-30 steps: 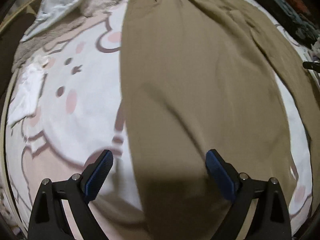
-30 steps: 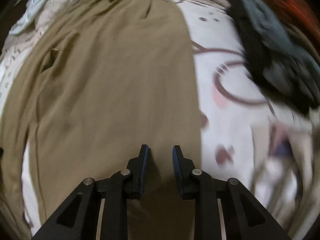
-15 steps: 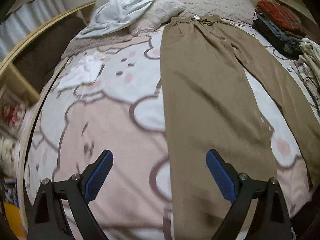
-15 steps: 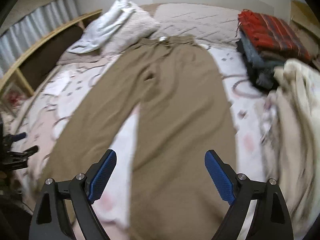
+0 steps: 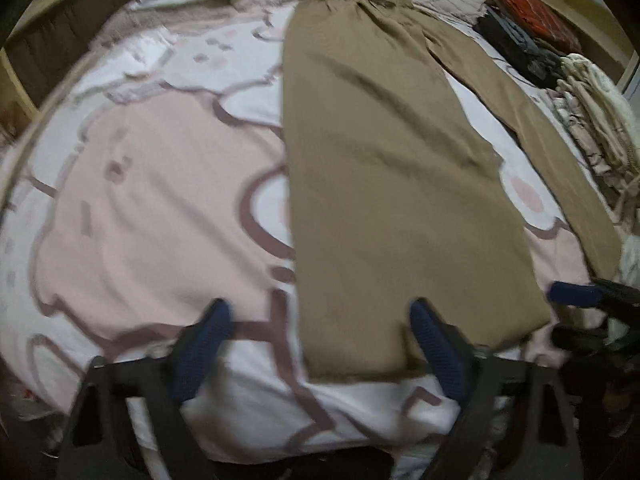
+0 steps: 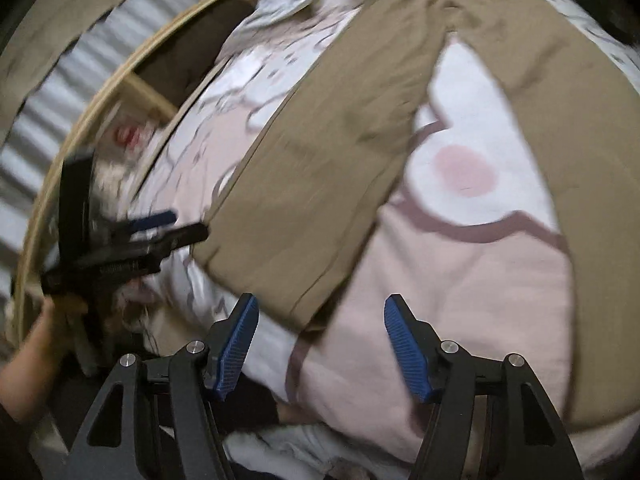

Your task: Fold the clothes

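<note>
Both grippers have drawn back to the near edge of the bed since half a second ago, and the trouser hems now lie just ahead of them. Left gripper [image 5: 320,344] is spread wide, holding nothing, with its right finger just beside the near hem of the left leg. Right gripper [image 6: 320,344] is likewise spread and empty, positioned near the hem corner of that same leg. Tan trousers [image 5: 384,168] lie flat on the bed [image 5: 152,208], waistband at the far end, legs parted in a V toward the near edge. Folded clothes stack [image 5: 528,28] sits at the far right. A hand [image 6: 44,332] grips the left tool. Both views are motion-blurred
</note>
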Tool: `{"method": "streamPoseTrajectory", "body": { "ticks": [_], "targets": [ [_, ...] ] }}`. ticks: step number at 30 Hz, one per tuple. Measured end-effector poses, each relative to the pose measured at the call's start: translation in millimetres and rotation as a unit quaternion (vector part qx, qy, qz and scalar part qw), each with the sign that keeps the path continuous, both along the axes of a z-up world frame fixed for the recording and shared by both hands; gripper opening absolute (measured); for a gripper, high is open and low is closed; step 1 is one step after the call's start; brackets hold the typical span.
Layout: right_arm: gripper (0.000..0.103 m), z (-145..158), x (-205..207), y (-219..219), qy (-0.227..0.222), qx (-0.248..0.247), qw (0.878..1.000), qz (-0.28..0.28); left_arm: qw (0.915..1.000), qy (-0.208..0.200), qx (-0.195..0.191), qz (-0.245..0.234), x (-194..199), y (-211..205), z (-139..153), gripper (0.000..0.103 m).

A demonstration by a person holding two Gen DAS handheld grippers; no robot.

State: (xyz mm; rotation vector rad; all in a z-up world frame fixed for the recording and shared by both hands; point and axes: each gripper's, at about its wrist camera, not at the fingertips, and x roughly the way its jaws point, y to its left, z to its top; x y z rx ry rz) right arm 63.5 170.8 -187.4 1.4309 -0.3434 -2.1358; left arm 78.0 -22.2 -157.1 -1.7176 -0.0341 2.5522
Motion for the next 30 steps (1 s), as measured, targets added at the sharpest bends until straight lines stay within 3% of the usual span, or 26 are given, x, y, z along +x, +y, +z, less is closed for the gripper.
{"method": "streamPoseTrajectory", "body": {
  "ticks": [2, 3, 4, 5, 8, 11, 15, 17, 21, 22, 24, 25, 26, 27, 28, 29, 30],
  "targets": [
    [0.063, -6, -2, -12, -0.002, 0.012, 1.000, 0.013, 0.9999, -0.014, -0.006, -0.003, -2, 3, -6, 0.044],
    [0.057, -7, -4, -14, -0.002, 0.013, 1.000, 0.017, 0.9998, -0.015, -0.004, -0.010, -2, 5, -5, 0.034],
    [0.035, -8, -6, -17, -0.002, 0.015, 1.000, 0.022, 0.9998, -0.014, 0.010, -0.014, -2, 5, -1, 0.014],
    [0.018, -9, -7, -19, -0.002, 0.016, 1.000, 0.026, 0.9995, -0.008, 0.029, -0.013, -2, 3, 7, 0.009],
    [0.006, 5, -10, -17, 0.003, 0.005, 0.999, 0.033, 0.9964, 0.015, 0.082, -0.014, -4, -2, 31, 0.006],
    [0.006, 43, -25, -10, 0.048, -0.007, 0.998, 0.031, 0.9942, 0.061, 0.087, -0.020, -22, -3, 64, 0.006],
    [0.006, 80, -76, 3, 0.103, 0.007, 0.995, -0.003, 0.9910, 0.107, 0.080, -0.006, -72, -13, 91, 0.006],
    [0.006, 69, -101, 4, 0.084, 0.010, 0.996, -0.017, 0.9902, 0.117, 0.076, 0.005, -101, -20, 93, 0.006],
    [0.006, 42, -151, 6, 0.040, 0.015, 0.998, -0.045, 0.9942, 0.085, 0.062, 0.022, -149, -26, 70, 0.007],
    [0.006, 36, -164, 7, 0.029, 0.017, 0.998, -0.052, 0.9952, 0.075, 0.058, 0.025, -154, -27, 65, 0.012],
    [0.006, 22, -189, 8, 0.007, 0.019, 0.998, -0.066, 0.9960, 0.063, 0.053, 0.035, -160, -33, 57, 0.034],
    [0.006, 16, -195, 11, -0.007, 0.011, 0.997, -0.072, 0.9961, 0.060, 0.052, 0.039, -160, -37, 54, 0.052],
    [0.008, 10, -198, 15, -0.021, 0.002, 0.997, -0.078, 0.9960, 0.060, 0.051, 0.041, -158, -41, 53, 0.062],
    [0.010, 8, -198, 20, -0.021, -0.002, 0.996, -0.082, 0.9959, 0.061, 0.051, 0.043, -155, -46, 52, 0.062],
    [0.024, 8, -197, 25, -0.019, -0.004, 0.996, -0.086, 0.9960, 0.059, 0.051, 0.044, -151, -49, 51, 0.062],
    [0.055, 8, -195, 30, -0.016, -0.006, 0.996, -0.090, 0.9963, 0.053, 0.052, 0.044, -145, -52, 48, 0.062],
    [0.070, 9, -192, 35, -0.010, -0.003, 0.995, -0.095, 0.9967, 0.046, 0.053, 0.042, -138, -54, 45, 0.062]
  ]
}}
